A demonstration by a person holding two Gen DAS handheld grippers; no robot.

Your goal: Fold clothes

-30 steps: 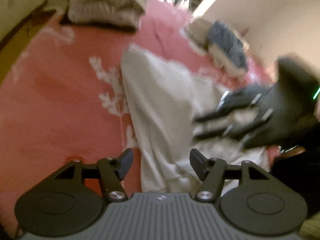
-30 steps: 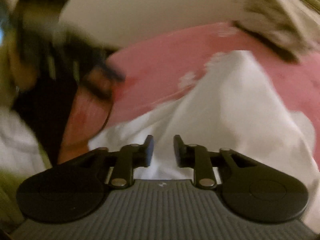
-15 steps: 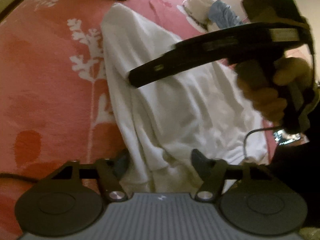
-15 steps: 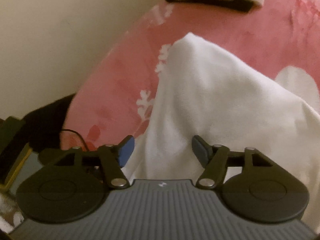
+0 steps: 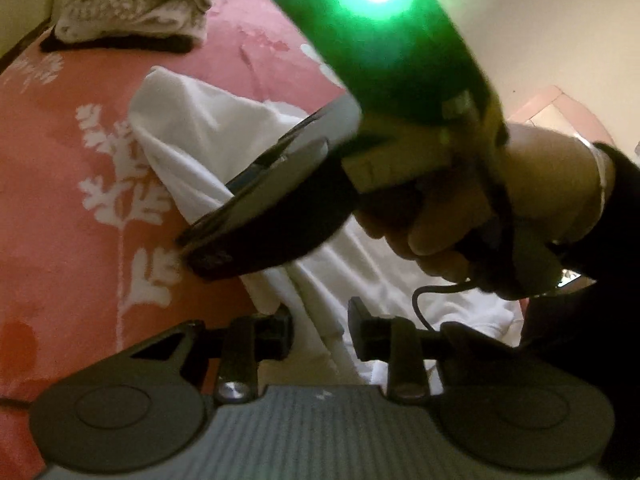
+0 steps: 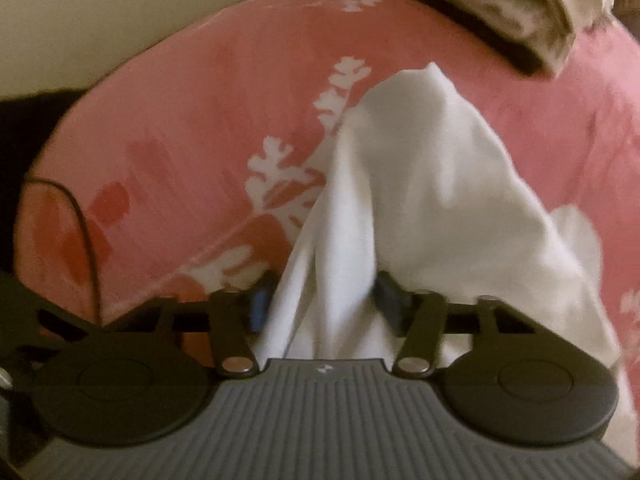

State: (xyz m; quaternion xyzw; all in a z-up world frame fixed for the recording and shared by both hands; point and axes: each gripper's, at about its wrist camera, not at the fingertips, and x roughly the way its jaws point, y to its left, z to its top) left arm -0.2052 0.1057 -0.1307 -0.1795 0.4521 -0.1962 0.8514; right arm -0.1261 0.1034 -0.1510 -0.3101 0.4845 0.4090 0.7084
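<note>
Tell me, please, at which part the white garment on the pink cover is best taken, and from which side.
Probably at the bunched near edge of the white garment, coming down from above. There the cloth gathers into thick folds standing up from the pink cover. The right gripper has just been closing on such a fold; the left gripper closes around another.

No readable words, numbers or brand names showed in either view. The only mark was a small pale emblem, too small to make out, at the far edge of each ribbed grey housing: on the left gripper (image 5: 319, 330) and on the right gripper (image 6: 322, 302). The green light on the device in the left wrist view carried no lettering that could be read.
</note>
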